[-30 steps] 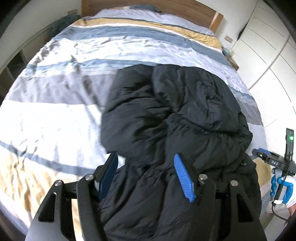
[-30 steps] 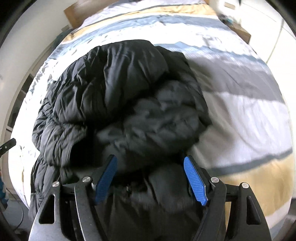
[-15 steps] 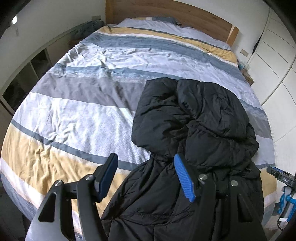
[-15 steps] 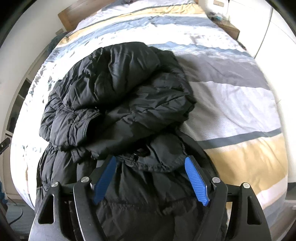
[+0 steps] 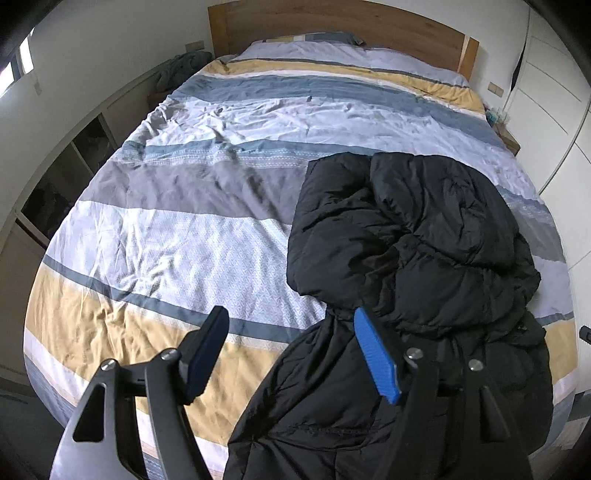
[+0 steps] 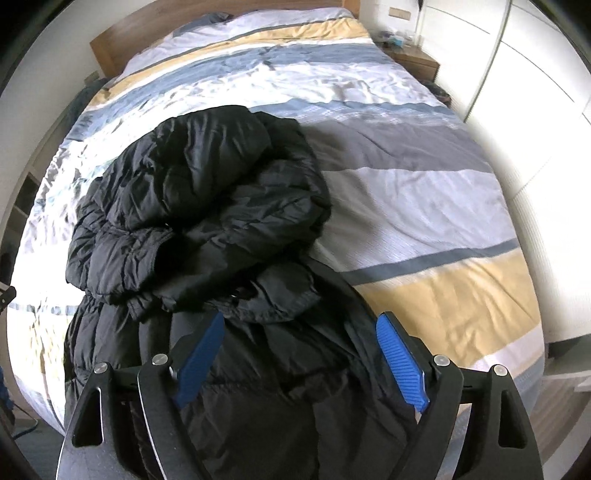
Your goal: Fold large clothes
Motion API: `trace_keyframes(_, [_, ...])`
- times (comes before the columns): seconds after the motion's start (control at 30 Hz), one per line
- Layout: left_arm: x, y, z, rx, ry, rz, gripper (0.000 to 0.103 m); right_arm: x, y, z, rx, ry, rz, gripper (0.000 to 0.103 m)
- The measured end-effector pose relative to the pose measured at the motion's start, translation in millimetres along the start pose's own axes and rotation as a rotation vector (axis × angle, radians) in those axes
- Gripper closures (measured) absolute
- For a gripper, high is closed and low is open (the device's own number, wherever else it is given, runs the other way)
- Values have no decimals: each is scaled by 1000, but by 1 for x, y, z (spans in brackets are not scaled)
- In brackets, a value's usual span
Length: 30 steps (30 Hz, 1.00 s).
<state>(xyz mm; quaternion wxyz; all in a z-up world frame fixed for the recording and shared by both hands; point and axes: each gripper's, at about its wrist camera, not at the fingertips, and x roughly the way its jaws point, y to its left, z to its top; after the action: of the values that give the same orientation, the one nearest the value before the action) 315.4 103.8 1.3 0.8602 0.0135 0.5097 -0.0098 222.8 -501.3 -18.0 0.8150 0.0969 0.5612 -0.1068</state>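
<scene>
A black puffer jacket [image 5: 406, 240] lies bunched on the striped bed [image 5: 184, 240], its upper part folded back over its lower part, which hangs over the near edge. My left gripper [image 5: 290, 312] hovers above the jacket's left edge. Its jaws are opening, and the blue pads [image 5: 376, 354] press on nothing. In the right wrist view the same jacket [image 6: 207, 192] fills the left half of the bed [image 6: 424, 206]. My right gripper [image 6: 301, 317] hangs over the jacket's lower part. Its jaws are opening too, with fabric below them but none clamped.
A wooden headboard [image 5: 332, 22] stands at the far end. White wardrobe doors [image 5: 546, 92] run along the right, with a wooden nightstand [image 6: 410, 61] beside them. Open shelves [image 5: 62, 177] line the left wall. The bedspread left of the jacket is bare.
Both grippers have drawn back and upward from the jacket, so more of the bed shows. Their jaws stand wider. The blurred, moving fabric has settled into a folded heap.
</scene>
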Motion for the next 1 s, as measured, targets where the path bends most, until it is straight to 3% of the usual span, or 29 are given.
trace_keyframes(0.47, [-2,3,1,30,-8,13,34,-4,-30,-22,81,8,-80,14])
trace_keyframes(1.0, [2,9,-13,40,13,-2,34,-5,-34,-39,109,12,-97,1])
